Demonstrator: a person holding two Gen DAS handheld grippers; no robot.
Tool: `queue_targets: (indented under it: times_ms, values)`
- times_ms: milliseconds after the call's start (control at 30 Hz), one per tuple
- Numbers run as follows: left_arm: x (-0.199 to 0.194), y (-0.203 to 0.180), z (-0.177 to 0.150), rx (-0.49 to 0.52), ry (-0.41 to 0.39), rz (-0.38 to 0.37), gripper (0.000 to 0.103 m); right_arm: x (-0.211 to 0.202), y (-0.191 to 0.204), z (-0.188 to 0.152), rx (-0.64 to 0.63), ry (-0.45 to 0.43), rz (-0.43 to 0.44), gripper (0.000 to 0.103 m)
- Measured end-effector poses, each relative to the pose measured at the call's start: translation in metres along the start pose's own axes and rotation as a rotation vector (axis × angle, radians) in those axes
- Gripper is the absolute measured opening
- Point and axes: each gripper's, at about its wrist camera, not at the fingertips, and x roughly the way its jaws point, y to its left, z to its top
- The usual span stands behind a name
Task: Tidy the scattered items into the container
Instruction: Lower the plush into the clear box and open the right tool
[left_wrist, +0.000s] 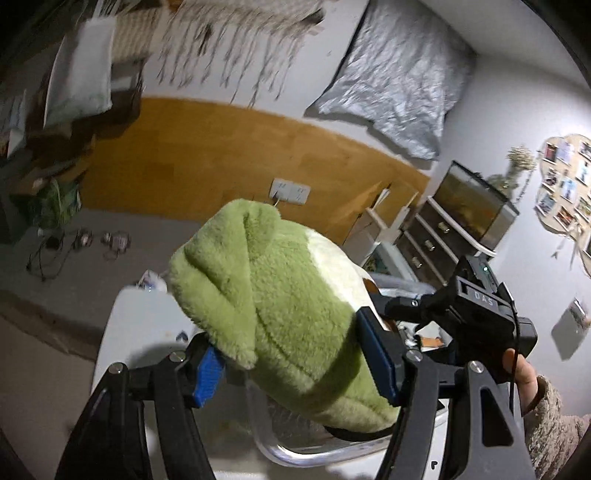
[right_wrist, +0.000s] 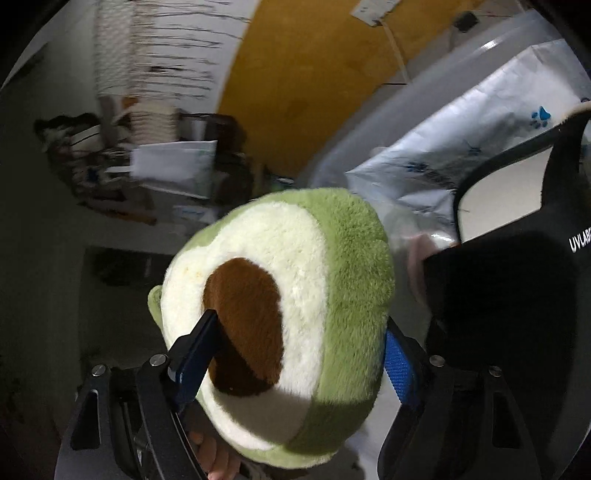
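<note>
Both grippers — left (left_wrist: 299, 354), right (right_wrist: 295, 354) — clenched on avocado plush (right_wrist: 295, 295), apparently one toy.

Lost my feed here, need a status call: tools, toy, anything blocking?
Left tool and right tool both shut on avocado plush. Plush aloft over clear container. Nothing blocking seen.

1. A white table (left_wrist: 122, 332) with a rounded edge carries the things.
2. A clear plastic container (left_wrist: 295, 448) stands on it, only its curved rim showing beneath the plush.
3. A white bag printed with blue paw marks (right_wrist: 480, 140) lies on the table (crumpled, its far end blurred).
4. Beyond the table edge, tangled cables and small devices (left_wrist: 85, 243) lie on the grey floor (left_wrist: 129, 229).
</note>
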Motion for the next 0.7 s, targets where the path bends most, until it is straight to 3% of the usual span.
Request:
queue_targets:
  times_ms: [233,433,500,600,700]
  values:
    - [0.015,-0.006,-0.012,0.027,-0.034,0.029,0.066,-0.001,0.003,0.004,-0.162,-0.056,-0.227,0.089]
    - [0.019,-0.025,-0.015,0.106,-0.066,0.072,0.065,-0.040,0.013,-0.003,-0.299,-0.150,-0.348,0.087]
    - [0.019,-0.027,-0.014,0.112,-0.074,0.074,0.065,-0.042,0.020,-0.006,-0.380,-0.142,-0.439,0.048]
    - [0.017,-0.030,-0.011,0.125,-0.087,0.069,0.065,-0.028,0.029,-0.015,-0.533,-0.085,-0.598,0.027]
    - [0.016,-0.034,-0.007,0.137,-0.095,0.057,0.065,-0.003,0.028,-0.025,-0.601,0.030,-0.590,0.025]
